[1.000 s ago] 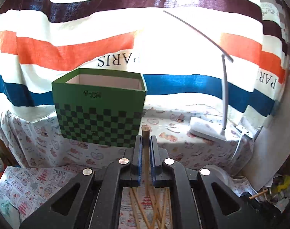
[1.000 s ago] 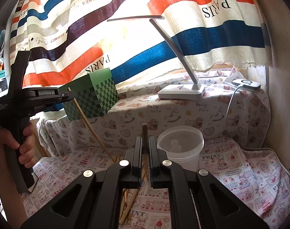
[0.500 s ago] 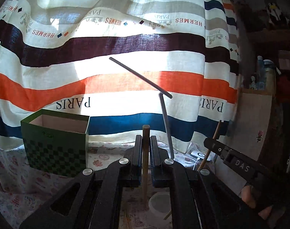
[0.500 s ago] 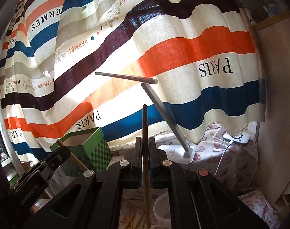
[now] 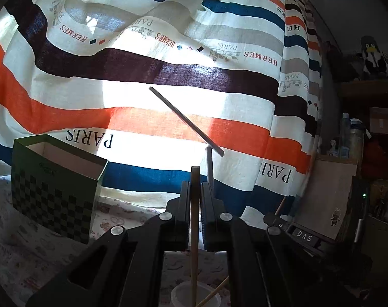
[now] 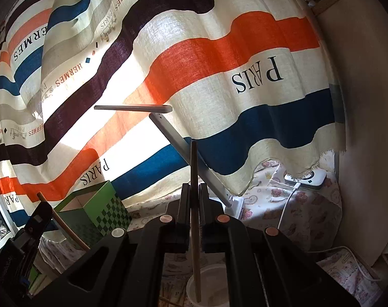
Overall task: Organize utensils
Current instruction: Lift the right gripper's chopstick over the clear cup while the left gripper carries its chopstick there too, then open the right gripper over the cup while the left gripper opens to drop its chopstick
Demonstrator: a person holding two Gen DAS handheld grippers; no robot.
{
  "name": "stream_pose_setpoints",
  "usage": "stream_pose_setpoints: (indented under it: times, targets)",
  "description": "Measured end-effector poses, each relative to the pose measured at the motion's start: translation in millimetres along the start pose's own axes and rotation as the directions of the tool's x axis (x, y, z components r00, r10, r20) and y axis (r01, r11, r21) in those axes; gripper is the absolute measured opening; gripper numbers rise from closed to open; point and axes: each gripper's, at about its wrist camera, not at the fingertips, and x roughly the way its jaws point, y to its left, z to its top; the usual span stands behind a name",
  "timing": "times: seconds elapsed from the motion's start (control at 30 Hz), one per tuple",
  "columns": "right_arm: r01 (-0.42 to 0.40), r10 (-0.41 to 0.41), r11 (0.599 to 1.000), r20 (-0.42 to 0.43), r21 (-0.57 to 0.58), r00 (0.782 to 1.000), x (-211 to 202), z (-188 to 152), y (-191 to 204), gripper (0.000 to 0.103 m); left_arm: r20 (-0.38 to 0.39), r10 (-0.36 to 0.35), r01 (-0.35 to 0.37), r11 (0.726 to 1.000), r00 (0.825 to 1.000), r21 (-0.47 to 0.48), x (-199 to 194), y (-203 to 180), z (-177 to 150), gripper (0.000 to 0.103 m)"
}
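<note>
Chopstick (image 5: 194, 220) pinched upright in left hand-held gripper (image 5: 194, 197); right hand-held gripper (image 6: 194, 199) likewise pinches a second chopstick (image 6: 194, 220). Probably light, stiff, smooth wood; a grip near the top lets it swing over the cup (image 6: 214, 281) below.

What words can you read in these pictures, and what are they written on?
"PARIS": on the striped curtain, printed several times, mirrored.
"HERMES": on the same curtain, also mirrored, repeated.
"DAS": on the right gripper body, seen from the left wrist.
Scrolled logo on the green checkered box: too small to read.
Patterned tablecloth print: too blurred.
</note>
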Motion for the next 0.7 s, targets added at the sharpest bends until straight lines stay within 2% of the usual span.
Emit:
stream_pose_setpoints:
  times: [0.17,0.3,0.43,0.53,0.7]
  targets:
    - [0.043,-0.042,0.999,-0.036,0.007,0.998,11,0,-8,0.007,-0.027,0.025,-0.025,1.000,0.999,0.008,26,-6,-8,0.006]
    - [0.063,-0.059,0.998,-0.136,0.023,0.989,30,-5,-18,0.007,-0.084,0.035,-0.034,0.999,0.996,0.005,44,-10,-19,0.006]
    - [0.030,-0.020,0.999,-0.218,0.044,0.976,47,-12,-25,0.007,-0.104,0.077,-0.071,0.996,0.992,0.056,52,-15,-32,0.006]
    - [-0.011,0.041,0.995,-0.297,0.103,0.954,60,-20,-31,0.007,-0.162,0.153,-0.137,0.985,0.975,0.104,63,-17,-43,0.006]
    - [0.045,0.009,0.990,-0.376,0.136,0.927,80,-33,-42,0.007,-0.252,0.147,-0.123,0.986,0.956,0.110,74,-11,-55,0.006]
